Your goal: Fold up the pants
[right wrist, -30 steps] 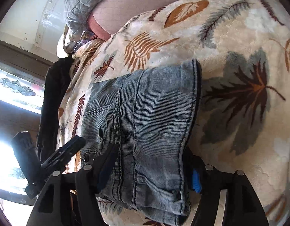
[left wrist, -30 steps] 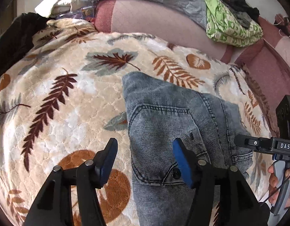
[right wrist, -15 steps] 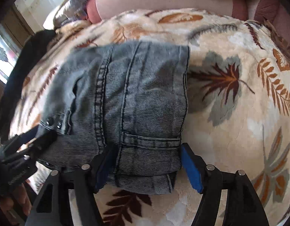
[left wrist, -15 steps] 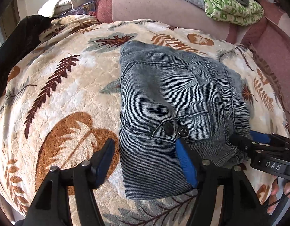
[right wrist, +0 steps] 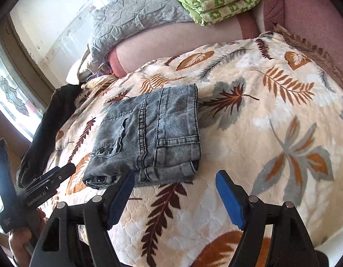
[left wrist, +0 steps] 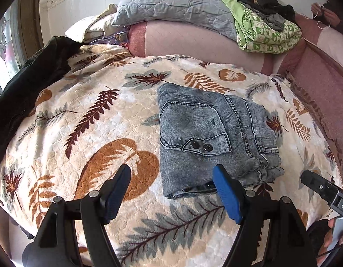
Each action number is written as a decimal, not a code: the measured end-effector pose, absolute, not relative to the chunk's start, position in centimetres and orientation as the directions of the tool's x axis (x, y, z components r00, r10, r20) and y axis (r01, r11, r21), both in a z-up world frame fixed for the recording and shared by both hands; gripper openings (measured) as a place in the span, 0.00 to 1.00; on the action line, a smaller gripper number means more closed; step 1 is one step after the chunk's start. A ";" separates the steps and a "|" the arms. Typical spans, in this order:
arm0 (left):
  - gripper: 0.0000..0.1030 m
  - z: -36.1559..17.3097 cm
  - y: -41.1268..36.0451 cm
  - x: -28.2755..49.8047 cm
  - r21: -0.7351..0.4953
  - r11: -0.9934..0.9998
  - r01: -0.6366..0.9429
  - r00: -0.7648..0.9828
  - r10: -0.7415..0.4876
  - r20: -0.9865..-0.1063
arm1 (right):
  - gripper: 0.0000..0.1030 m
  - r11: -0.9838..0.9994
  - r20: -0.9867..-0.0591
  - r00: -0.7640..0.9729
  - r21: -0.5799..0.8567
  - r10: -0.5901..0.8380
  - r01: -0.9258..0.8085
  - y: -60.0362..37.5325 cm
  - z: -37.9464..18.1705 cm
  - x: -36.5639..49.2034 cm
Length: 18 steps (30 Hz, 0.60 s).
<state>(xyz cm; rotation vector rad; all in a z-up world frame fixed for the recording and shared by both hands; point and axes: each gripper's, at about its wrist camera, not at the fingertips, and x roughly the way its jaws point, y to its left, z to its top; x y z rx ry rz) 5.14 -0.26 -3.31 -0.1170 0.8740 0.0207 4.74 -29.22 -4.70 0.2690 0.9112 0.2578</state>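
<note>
Both my claws stand apart, holding nothing: left claw (left wrist: 171, 184) low centre, right claw (right wrist: 174, 184) likewise. Just beyond their tips I see the folded grey denim pants (left wrist: 213, 138) lying mid-frame on the leaf-print blanket (left wrist: 87, 120).

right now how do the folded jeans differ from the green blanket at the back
The jeans are grey-blue washed denim, plain; the green blanket is bright green with a printed pattern. The jeans lie on the leaf-print bedspread; the green blanket sits up on the pink cushion, dark clothes on top. Both are folded.
</note>
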 end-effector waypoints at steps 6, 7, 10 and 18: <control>0.75 -2.5 -0.6 3.2 -0.096 0.991 -0.089 0.658 -0.014 -0.753 | 0.78 0.966 -0.712 0.654 0.211 0.255 -0.147 -28.2 -3.7 0.7; 0.75 -2.3 -0.7 2.9 -0.092 0.992 -0.087 0.665 -0.010 -0.747 | 0.79 0.968 -0.708 0.661 0.193 0.250 -0.160 -27.9 -3.5 0.5; 0.75 -1.5 -1.1 2.3 -0.066 0.993 -0.096 0.686 0.018 -0.728 | 0.84 0.972 -0.693 0.683 0.143 0.232 -0.185 -27.4 -2.9 -0.3; 0.79 -0.1 -1.7 0.9 -0.008 0.995 -0.095 0.710 0.062 -0.701 | 0.85 0.966 -0.688 0.685 0.102 0.240 -0.236 -26.0 -2.7 -0.6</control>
